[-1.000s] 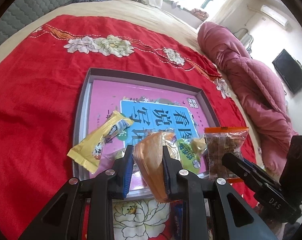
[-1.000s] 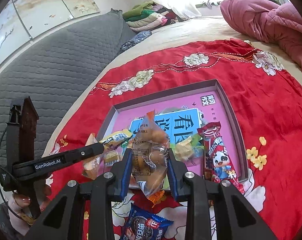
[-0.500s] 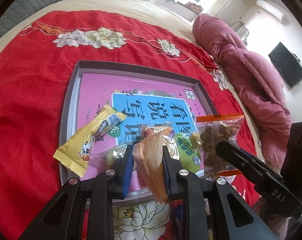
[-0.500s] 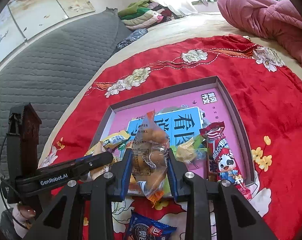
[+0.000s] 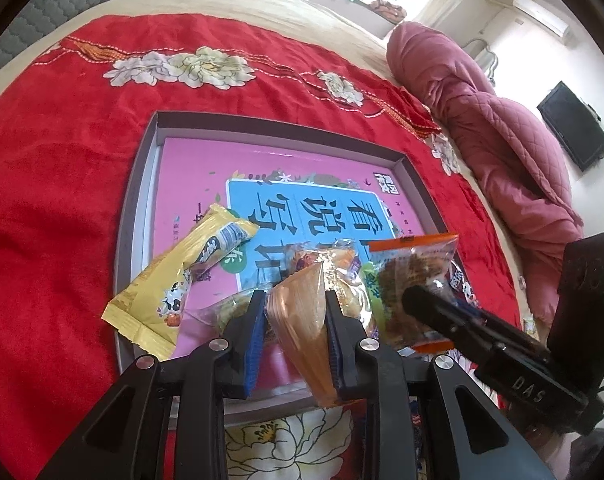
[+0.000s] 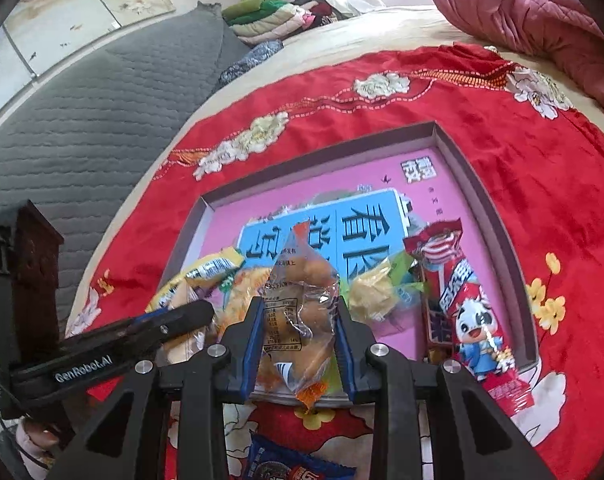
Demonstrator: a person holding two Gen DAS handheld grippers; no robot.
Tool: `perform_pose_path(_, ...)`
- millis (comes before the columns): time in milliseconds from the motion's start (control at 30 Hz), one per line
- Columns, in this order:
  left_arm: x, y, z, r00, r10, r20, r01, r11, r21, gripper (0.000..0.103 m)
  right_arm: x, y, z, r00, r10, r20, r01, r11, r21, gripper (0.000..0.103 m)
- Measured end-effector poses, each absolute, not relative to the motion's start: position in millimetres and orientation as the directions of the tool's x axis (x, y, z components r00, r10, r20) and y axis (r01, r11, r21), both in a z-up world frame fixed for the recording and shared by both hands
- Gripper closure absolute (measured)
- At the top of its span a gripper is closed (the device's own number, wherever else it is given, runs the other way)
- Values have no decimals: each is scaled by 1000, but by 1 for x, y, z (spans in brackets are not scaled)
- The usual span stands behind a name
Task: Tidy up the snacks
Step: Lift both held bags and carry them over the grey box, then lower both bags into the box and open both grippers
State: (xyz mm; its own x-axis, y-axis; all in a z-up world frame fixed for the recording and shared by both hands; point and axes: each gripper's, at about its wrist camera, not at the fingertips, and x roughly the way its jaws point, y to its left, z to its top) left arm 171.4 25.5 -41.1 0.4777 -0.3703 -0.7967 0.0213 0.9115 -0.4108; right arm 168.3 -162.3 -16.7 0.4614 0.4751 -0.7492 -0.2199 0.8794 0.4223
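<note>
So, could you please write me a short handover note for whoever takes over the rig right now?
Left gripper: shut on an orange-tan packet, held over the tray's near edge.
Right gripper: shut on a clear bag of golden snacks, also over the near edge.
In the tray: yellow wrapper overhanging the left rim, green-and-yellow pack, red cartoon-cow stick overhanging the near rim.
On the red blanket: blue packet, near the camera.
Left: release both held packets in the tray, then fetch the blue one.
</note>
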Motion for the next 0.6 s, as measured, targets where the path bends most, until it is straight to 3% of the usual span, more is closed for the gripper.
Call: perform_pose_path(600,171,23,-43,468,-365,-805,18,915,-404,73,165,-158,-21,442,448,-777,-231,894,384,70)
